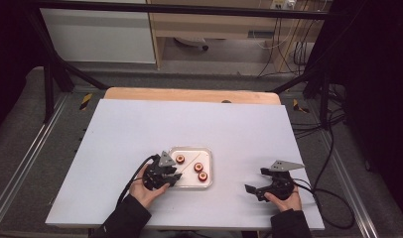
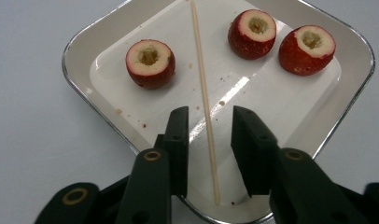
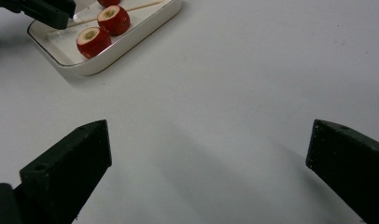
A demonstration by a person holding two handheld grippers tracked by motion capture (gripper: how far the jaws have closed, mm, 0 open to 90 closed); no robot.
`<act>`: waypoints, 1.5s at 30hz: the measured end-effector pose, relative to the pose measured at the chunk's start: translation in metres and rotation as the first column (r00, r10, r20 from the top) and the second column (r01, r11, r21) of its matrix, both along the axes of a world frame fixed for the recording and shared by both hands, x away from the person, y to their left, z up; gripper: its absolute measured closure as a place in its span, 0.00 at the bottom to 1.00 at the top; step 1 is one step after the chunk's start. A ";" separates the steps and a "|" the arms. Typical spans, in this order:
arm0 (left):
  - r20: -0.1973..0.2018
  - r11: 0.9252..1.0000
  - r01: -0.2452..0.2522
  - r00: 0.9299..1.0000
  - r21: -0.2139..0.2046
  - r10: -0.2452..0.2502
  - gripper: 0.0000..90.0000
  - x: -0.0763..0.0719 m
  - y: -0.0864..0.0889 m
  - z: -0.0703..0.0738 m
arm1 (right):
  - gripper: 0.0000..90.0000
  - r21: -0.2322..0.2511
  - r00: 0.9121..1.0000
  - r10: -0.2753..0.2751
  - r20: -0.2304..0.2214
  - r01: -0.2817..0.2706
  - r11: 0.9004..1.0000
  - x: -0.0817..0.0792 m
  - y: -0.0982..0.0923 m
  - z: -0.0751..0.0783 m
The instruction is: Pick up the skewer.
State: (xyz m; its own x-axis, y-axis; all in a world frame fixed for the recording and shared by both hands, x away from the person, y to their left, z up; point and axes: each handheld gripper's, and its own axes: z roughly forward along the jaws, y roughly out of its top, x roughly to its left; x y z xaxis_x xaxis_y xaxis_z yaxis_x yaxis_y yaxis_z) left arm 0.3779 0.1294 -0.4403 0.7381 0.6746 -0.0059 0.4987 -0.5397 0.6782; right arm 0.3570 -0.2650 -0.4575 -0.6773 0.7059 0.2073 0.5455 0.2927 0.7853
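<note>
Skewer (image 2: 205, 98) of pale wood lies lengthwise across the white tray (image 2: 80, 77), running between the cored red fruits, one (image 2: 150, 63) on one side of it and two (image 2: 252, 33) (image 2: 307, 50) on the other. In the left gripper view your left gripper (image 2: 208, 140) straddles the near end of the skewer: its jaws stand on either side of the stick with a gap left on both sides, so they are released and not grasping it. The tray has a thin metal-coloured rim and a few crumbs and red specks on its floor. From above, the tray sits on the white desk (image 1: 140, 129) toward your side, with your left gripper (image 1: 166, 174) at its near left edge. Your right gripper (image 1: 259, 184) rests well apart to the right, over bare desk, and in the right gripper view its jaws stand wide, released, with nothing between them.
</note>
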 end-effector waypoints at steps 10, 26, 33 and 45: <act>0.011 0.998 -0.056 0.998 -0.009 0.056 0.89 -0.004 -0.002 -0.004 | 0.01 0.003 1.000 0.001 0.002 -0.001 1.000 0.000 0.000 0.000; 0.014 0.994 -0.099 0.995 -0.042 0.100 0.98 -0.008 -0.004 -0.006 | 0.01 0.005 1.000 0.001 0.000 -0.001 1.000 0.000 0.000 0.000; 0.006 0.992 -0.101 0.995 -0.074 0.101 0.98 -0.008 -0.002 -0.008 | 0.01 0.004 1.000 0.003 0.000 -0.003 1.000 0.000 0.000 0.000; 0.033 0.991 -0.068 0.997 -0.118 0.072 0.98 -0.011 0.005 0.001 | 0.01 -0.001 1.000 0.006 -0.004 -0.006 1.000 0.000 0.001 0.000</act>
State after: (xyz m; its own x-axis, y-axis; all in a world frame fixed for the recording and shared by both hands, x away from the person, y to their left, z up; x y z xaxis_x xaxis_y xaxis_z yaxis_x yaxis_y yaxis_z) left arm 0.3671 0.1341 -0.4396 0.6903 0.7209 -0.0616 0.5061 -0.4203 0.7532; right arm 0.3570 -0.2643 -0.4577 -0.6807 0.7020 0.2093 0.5466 0.2965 0.7831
